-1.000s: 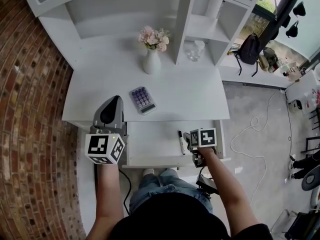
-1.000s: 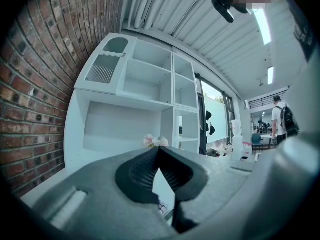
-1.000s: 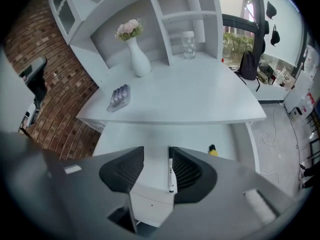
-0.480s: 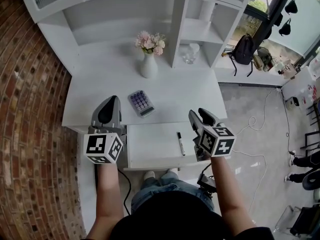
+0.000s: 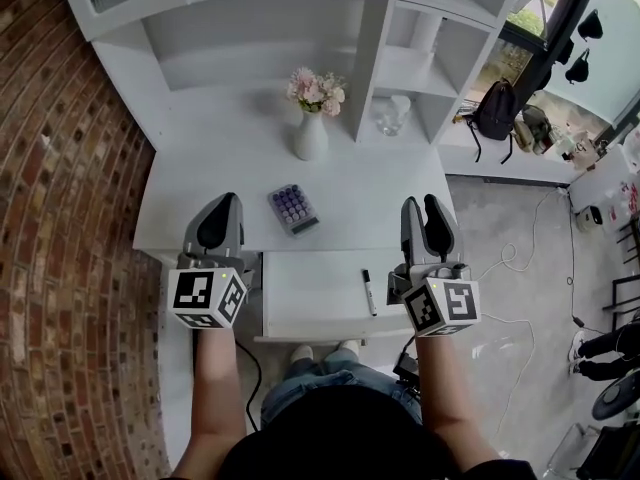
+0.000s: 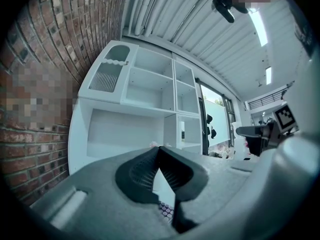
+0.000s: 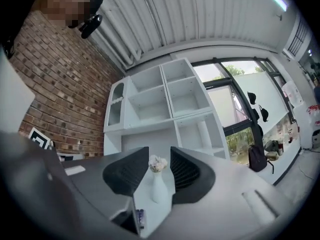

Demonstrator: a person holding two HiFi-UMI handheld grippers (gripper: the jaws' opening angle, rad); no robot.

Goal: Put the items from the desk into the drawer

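Marker [image 5: 368, 293] in drawer [image 5: 310, 303], calculator [image 5: 293, 209] on desk [image 5: 200, 198]

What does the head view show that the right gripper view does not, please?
Only the head view shows the marker lying in the open drawer. Only the right gripper view shows the ceiling. Both show the flower vase and the calculator on the desk, and the backpack by the window.
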